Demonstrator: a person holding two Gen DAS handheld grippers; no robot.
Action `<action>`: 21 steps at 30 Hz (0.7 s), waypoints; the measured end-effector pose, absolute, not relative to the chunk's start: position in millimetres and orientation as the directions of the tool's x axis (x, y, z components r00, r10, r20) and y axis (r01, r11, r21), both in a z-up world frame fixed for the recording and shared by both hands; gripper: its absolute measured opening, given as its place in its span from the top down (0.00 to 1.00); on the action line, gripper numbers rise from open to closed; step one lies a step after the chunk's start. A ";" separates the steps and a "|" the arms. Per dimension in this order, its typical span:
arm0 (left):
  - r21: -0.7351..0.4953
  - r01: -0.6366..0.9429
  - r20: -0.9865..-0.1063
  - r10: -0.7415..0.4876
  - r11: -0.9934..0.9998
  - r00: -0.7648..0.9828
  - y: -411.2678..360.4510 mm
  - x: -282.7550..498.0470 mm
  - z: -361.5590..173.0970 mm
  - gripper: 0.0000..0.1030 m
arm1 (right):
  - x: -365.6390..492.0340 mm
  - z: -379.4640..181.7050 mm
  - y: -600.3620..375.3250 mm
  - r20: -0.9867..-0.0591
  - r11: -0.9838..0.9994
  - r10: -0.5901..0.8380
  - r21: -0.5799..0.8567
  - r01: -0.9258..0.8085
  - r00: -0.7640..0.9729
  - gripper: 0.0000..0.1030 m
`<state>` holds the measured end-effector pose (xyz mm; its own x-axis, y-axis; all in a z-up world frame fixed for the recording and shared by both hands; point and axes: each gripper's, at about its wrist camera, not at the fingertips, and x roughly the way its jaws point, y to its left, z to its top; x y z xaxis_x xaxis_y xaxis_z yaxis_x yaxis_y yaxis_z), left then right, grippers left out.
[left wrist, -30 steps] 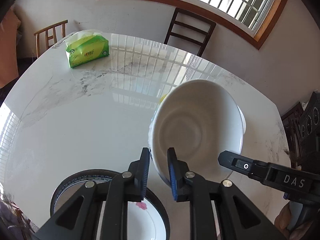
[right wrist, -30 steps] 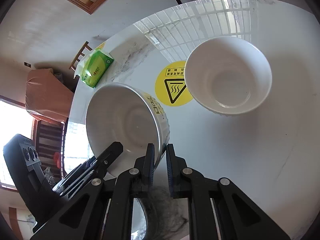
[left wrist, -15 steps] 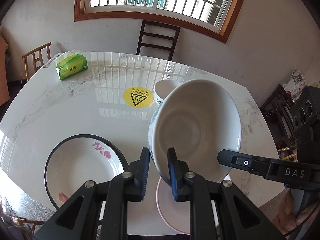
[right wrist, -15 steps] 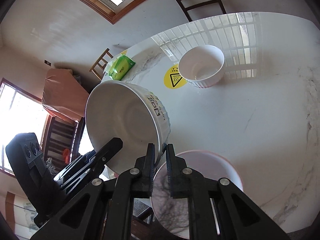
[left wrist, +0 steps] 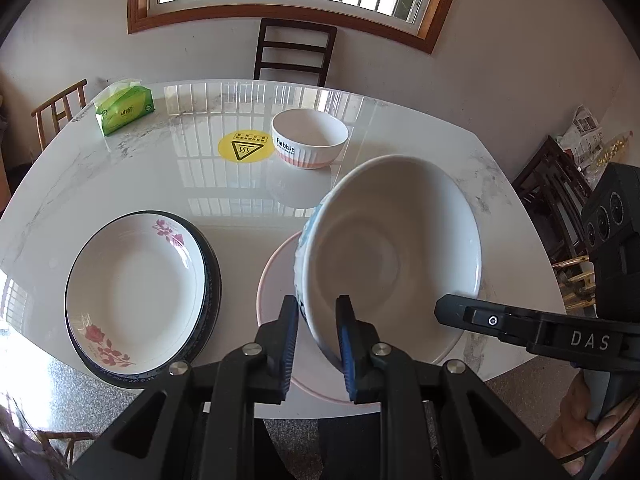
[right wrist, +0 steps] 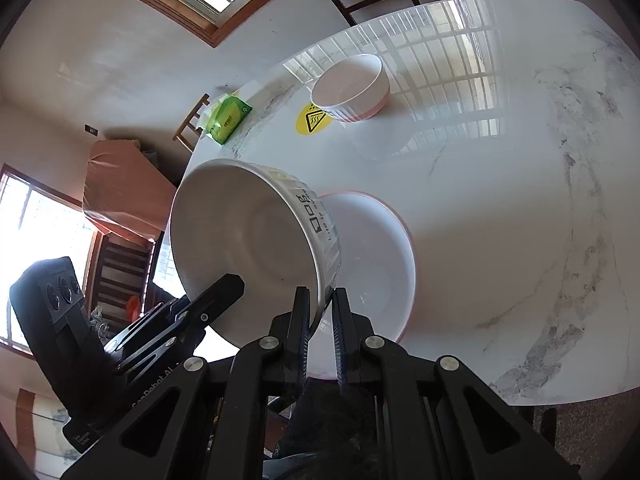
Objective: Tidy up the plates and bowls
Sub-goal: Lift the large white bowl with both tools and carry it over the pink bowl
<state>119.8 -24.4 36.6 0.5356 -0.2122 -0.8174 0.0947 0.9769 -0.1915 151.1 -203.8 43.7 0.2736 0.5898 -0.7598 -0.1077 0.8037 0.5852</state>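
Observation:
My left gripper (left wrist: 317,340) is shut on the rim of a large white bowl (left wrist: 396,248) and holds it tilted above a pink-rimmed plate (left wrist: 276,280). My right gripper (right wrist: 322,320) is shut on the opposite rim of the same bowl (right wrist: 244,244), above the same plate (right wrist: 372,256). A floral plate with a dark rim (left wrist: 136,292) lies at the front left. A small white and pink bowl (left wrist: 309,138) stands farther back; it also shows in the right wrist view (right wrist: 352,88).
A green tissue pack (left wrist: 125,109) lies at the far left corner of the white marble table (left wrist: 120,184). A yellow round sticker (left wrist: 245,147) is beside the small bowl. Chairs stand behind the table (left wrist: 294,52) and at the left (left wrist: 60,108).
Both grippers have pulled back toward the near table edge with the large bowl in them. The pink-rimmed plate and the floral plate have come fully into view beneath and to the left.

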 end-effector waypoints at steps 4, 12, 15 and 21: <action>-0.188 0.100 -0.825 -0.212 0.977 0.524 -29.9 114.1 30.3 0.81 | 146.7 35.5 -208.3 -0.762 0.804 0.590 0.587 -0.098 0.268 0.89; -0.185 0.101 -0.840 -0.210 0.978 0.501 -34.6 108.9 20.7 0.81 | 138.7 25.9 -214.6 -0.763 0.801 0.592 0.593 -0.084 0.260 0.89; -0.183 0.103 -0.845 -0.210 0.978 0.491 -34.6 109.4 16.1 0.81 | 137.8 23.2 -216.3 -0.764 0.801 0.592 0.593 -0.082 0.258 0.89; -0.191 0.100 -0.859 -0.215 0.977 0.464 -35.7 111.0 7.7 0.81 | 135.7 19.5 -218.2 -0.766 0.803 0.589 0.591 -0.076 0.257 0.89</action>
